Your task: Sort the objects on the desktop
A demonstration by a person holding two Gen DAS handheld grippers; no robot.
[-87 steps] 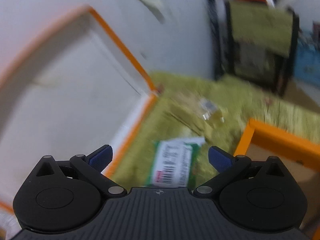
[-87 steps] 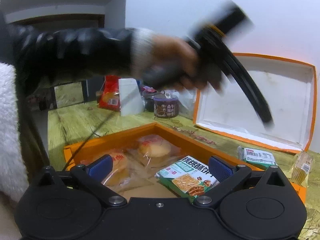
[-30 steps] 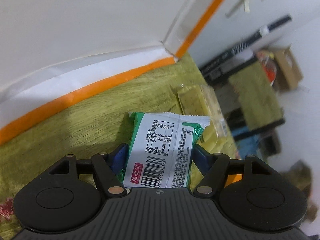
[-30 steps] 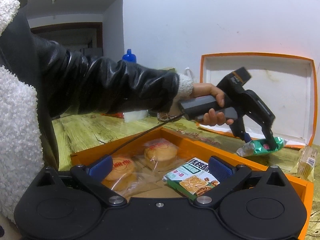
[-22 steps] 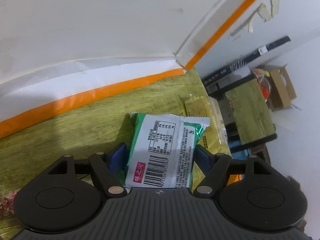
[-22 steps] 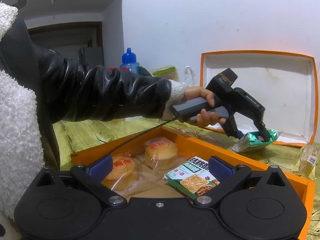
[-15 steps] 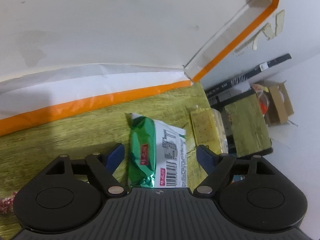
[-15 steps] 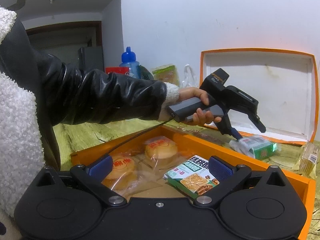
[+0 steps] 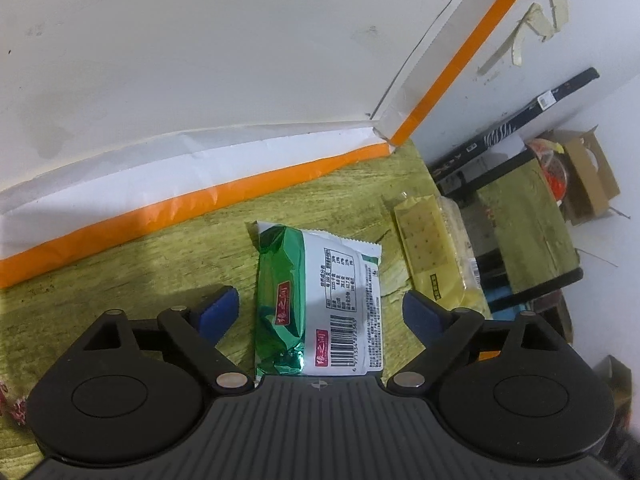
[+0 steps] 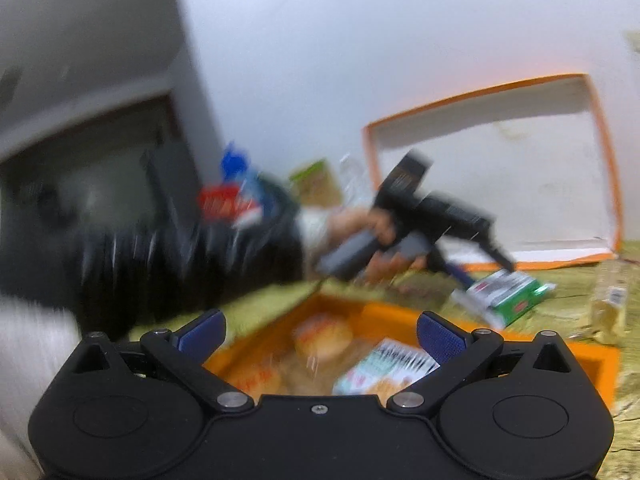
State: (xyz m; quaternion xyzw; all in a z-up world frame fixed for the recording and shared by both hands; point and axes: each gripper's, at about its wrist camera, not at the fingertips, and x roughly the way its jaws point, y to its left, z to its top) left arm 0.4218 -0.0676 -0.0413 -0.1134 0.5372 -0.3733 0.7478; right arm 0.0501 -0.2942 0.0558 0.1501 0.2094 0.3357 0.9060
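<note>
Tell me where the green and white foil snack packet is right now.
In the left wrist view the green and white foil snack packet lies on the yellow-green table, between the open left gripper's fingers, with the clear cracker pack on its right.

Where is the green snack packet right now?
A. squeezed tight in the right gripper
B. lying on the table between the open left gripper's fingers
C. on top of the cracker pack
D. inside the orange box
B. The green snack packet lies on the table, and the left gripper has its fingers spread on both sides without touching it.
</note>
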